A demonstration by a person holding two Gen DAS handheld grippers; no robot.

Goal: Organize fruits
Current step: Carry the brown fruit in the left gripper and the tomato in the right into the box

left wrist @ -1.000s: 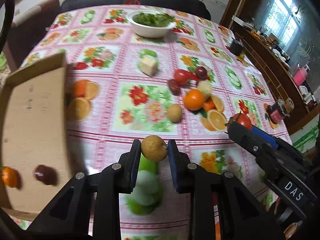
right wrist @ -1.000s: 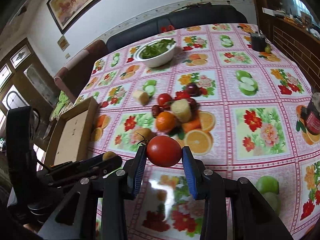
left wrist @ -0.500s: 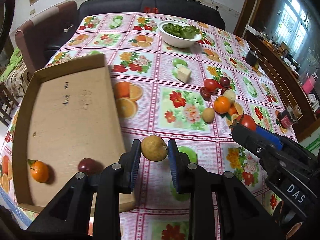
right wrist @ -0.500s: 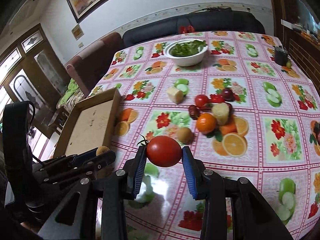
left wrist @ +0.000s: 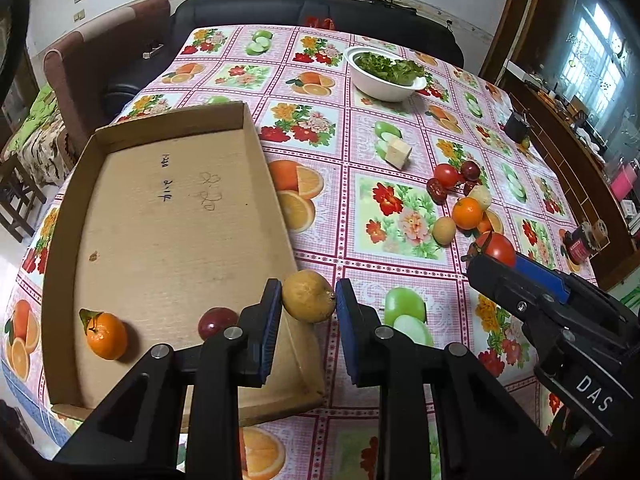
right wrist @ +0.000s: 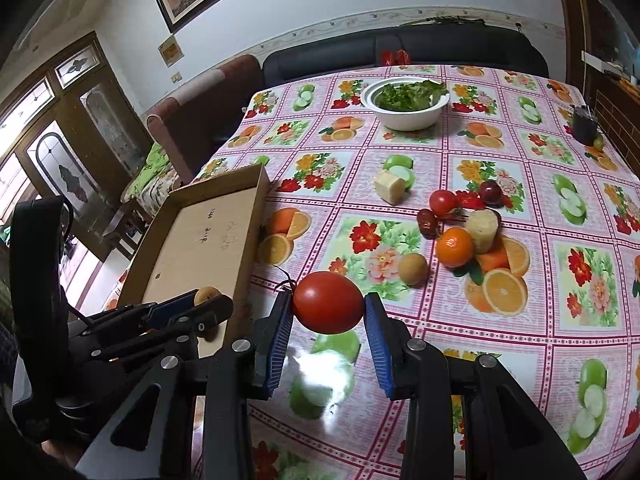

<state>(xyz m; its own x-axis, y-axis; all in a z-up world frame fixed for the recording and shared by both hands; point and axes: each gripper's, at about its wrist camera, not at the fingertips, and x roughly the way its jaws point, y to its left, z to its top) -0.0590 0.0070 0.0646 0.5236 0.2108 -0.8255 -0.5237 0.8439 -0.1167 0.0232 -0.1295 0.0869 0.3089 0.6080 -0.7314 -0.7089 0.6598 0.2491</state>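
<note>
- While my left gripper (left wrist: pixel 308 306) clamps a yellow-brown fruit (left wrist: pixel 308 296) over the cardboard tray (left wrist: pixel 160 216)'s near corner, my right gripper (right wrist: pixel 327 316) clamps a tomato (right wrist: pixel 328 307) beside it.
- I judge 2 carries underway.
- Next: cross the wall, lower, part jaws near the mandarin (left wrist: pixel 106 335).

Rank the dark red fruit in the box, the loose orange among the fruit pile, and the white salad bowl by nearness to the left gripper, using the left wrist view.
1. Dark red fruit, in the box, just left of the left gripper.
2. Loose orange, right, mid-table.
3. White salad bowl, far end.
</note>
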